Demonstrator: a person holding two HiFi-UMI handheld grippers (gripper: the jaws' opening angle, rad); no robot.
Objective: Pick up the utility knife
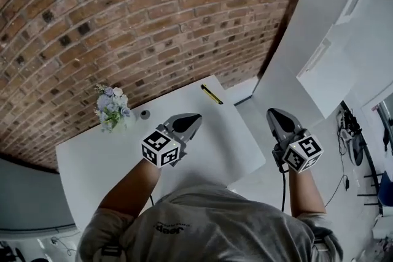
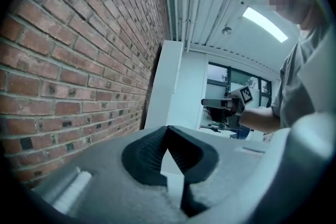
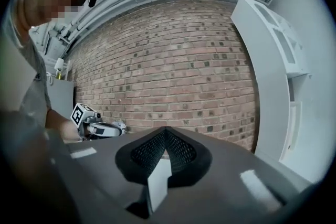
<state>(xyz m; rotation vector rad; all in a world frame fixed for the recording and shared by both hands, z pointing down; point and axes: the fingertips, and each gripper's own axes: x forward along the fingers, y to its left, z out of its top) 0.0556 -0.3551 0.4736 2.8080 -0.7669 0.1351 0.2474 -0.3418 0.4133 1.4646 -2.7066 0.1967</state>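
you hold two grippers, the left gripper (image 1: 191, 121) and the right gripper (image 1: 274, 115). both have their jaws pressed together with nothing between them. there is one utility knife (image 1: 212, 94), thin, yellow and black. it lies near the far edge of the one white table (image 1: 110, 162), apart from both grippers. one bunch of flowers (image 1: 111, 106) and one small dark round thing (image 1: 145, 114) are also on the table.

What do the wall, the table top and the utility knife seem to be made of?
Wall: red-brown brick, rough and matt, with pale mortar lines between the courses.
Table: a smooth white board, perhaps laminate or painted wood, since the colour is even and no grain shows.
Utility knife: a yellow and black body, probably plastic, though it is too small to be sure.
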